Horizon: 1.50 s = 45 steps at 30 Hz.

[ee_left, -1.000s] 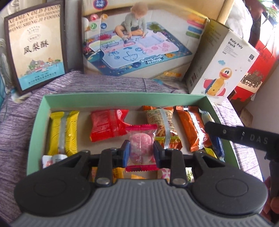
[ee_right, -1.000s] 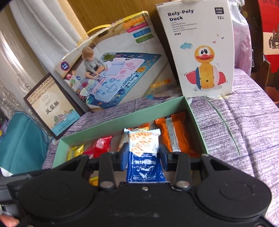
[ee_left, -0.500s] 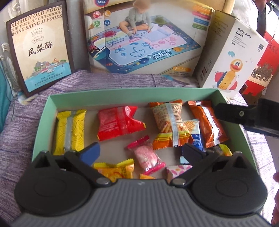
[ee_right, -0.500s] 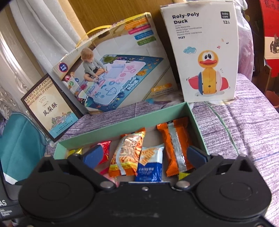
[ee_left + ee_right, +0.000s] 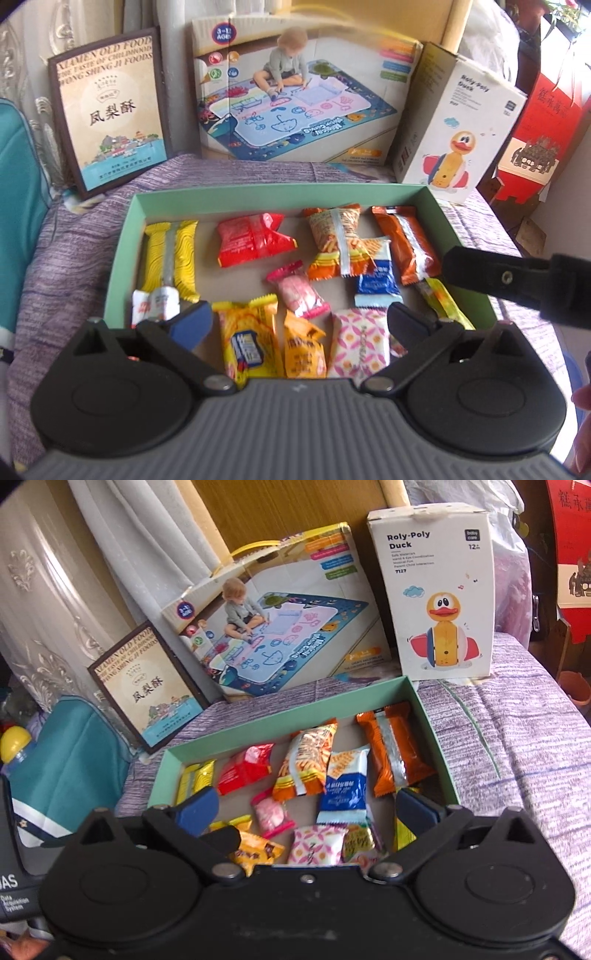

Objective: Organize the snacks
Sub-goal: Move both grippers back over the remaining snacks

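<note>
Surface: a purple striped cloth covers the support; what lies under it cannot be told.
Play-mat box: leans upright at 12 o'clock behind the tray.
Duck toy box: white, upright, at 1 o'clock from the tray, just beyond its far right corner.
Pastry box: dark-framed, leaning at 10 o'clock from the tray.
Tray: shallow green box, open top, on the cloth; it holds all the snacks.
Left gripper: jaws spread wide, nothing between the pads, hovering over the tray's near edge.
Right gripper: jaws spread wide, empty, over the tray's near right part; one of its fingers enters the left view at 3 o'clock.
Far row, 4 packs: yellow pack at 9 o'clock, red pack, striped orange pack, orange pack at 3 o'clock beside the right wall.
Blue-and-white pack: lies flat, its top partly under the striped orange pack.
Pink candy: near the tray's middle, lying free.
Near row: yellow biscuit pack, small orange pack, pink patterned pack, side by side at 6 o'clock.
</note>
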### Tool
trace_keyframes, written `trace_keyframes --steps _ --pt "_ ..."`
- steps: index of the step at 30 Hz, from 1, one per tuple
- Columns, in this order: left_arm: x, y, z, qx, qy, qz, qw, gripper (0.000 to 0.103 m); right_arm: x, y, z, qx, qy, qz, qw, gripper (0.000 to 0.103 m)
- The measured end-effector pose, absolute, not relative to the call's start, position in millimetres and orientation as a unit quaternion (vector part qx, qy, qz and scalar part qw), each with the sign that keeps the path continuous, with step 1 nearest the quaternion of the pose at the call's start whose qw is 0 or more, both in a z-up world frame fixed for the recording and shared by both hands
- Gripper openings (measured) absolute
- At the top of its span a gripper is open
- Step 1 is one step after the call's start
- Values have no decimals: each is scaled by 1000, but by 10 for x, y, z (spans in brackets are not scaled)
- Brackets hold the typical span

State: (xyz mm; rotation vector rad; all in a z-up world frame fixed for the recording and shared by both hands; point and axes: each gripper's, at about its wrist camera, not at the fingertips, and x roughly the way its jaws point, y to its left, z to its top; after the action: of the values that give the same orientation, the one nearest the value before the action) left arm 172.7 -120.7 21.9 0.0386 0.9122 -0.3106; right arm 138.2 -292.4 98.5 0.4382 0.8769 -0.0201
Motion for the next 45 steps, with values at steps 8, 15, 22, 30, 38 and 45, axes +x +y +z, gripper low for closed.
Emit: trace_keyframes --steps 8,15,22,30,38,45 --pt "1213 -1090 282 28 433 -158 887 103 845 -2937 1139 214 411 -6 886 103" --pt "864 -1072 109 42 451 -162 877 103 449 -3065 1047 221 418 -18 881 103" --pt "667 -1150 -261 62 482 -158 860 103 118 -3216 652 240 450 -44 859 103" --pt "567 -1236 -586 82 507 -157 844 103 -156 -3315 246 243 471 -63 846 101" --pt "598 -1494 -619 103 480 -171 854 92 -228 -3189 64 189 484 -82 851 58" --pt "662 -1459 -668 82 490 -174 850 79 -367 -3058 73 164 474 -72 862 46"
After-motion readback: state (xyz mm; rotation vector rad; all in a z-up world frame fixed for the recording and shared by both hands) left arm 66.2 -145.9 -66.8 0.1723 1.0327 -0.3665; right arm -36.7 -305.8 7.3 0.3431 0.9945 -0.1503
